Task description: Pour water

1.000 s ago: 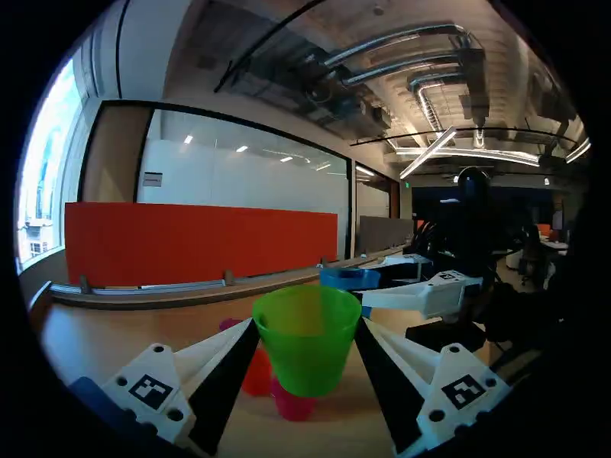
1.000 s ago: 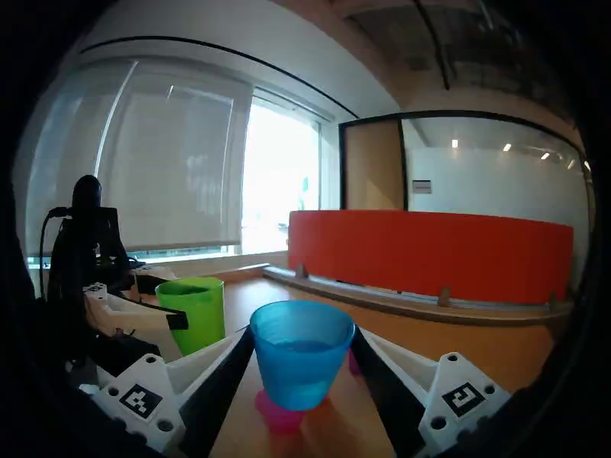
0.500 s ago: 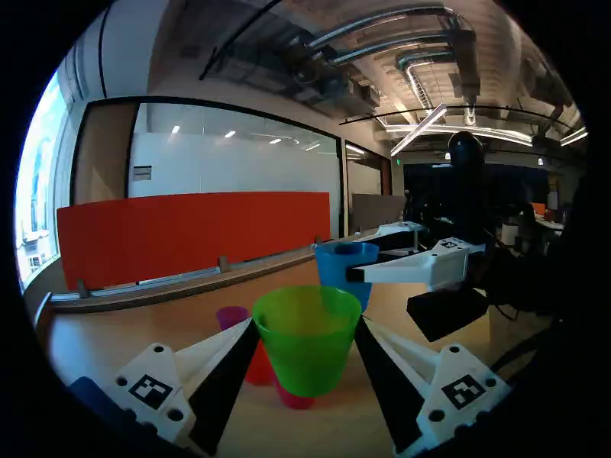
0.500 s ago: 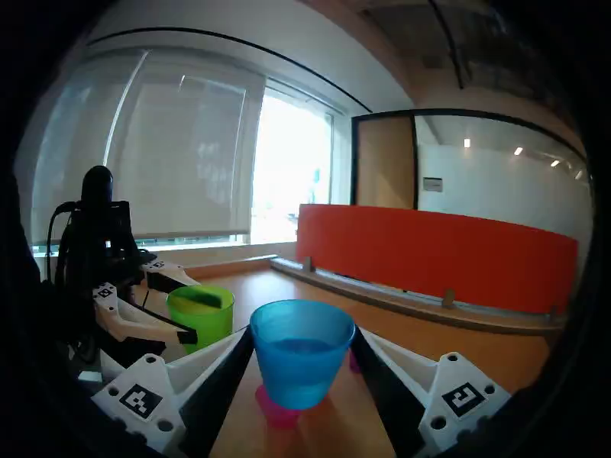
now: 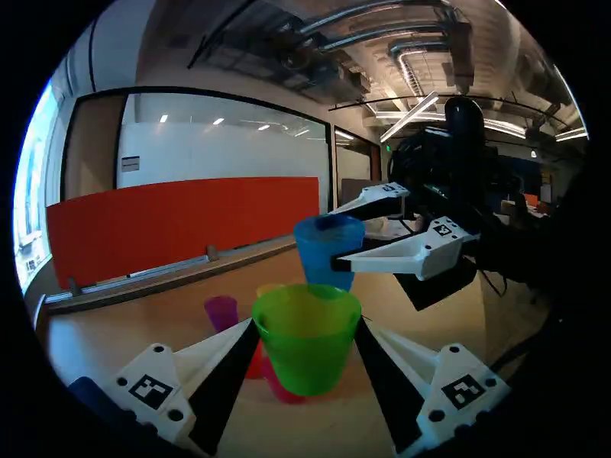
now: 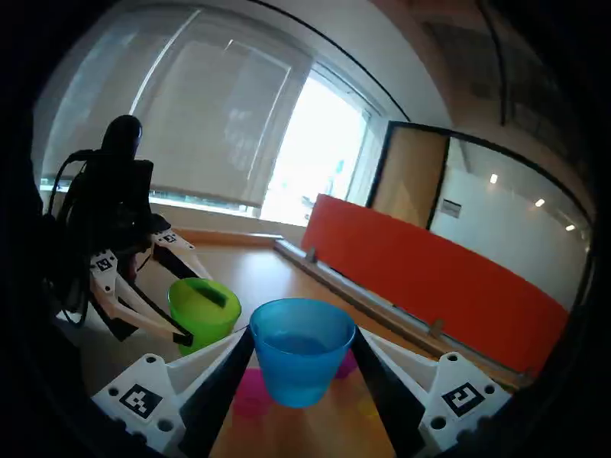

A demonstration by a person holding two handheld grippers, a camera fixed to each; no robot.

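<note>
L gripper (image 5: 305, 324) is clamping a translucent green plastic cup (image 5: 307, 347) btwn its two fingers, both pressing on the cup's sides, w/ the open rim sitting just above the fingertips. R gripper (image 6: 303, 336) is likewise squeezing a translucent blue plastic cup (image 6: 302, 359), one finger on each side. Liquid seems to be sitting low inside the blue cup, prob. water, though the tinted wall is making that hard to confirm. In the left gripper view the blue cup is hanging beyond the L jaws and just above the green cup's far rim, a bit to the right of centre, looking roughly upright, w/ the R gripper's white fingers reaching in from the right. In the right gripper view the green cup is sitting ahead of the R jaws and off to their left, lower than the blue rim. A small purple plastic cup (image 5: 221, 311) is standing on the light wooden table (image 5: 114, 343) ahead of the L jaws, to their left; a pink plastic cup (image 5: 279, 385) is peeking out below the green one, btwn the fingers. A long orange partition panel (image 5: 176, 221) is running along the table's far edge.
</note>
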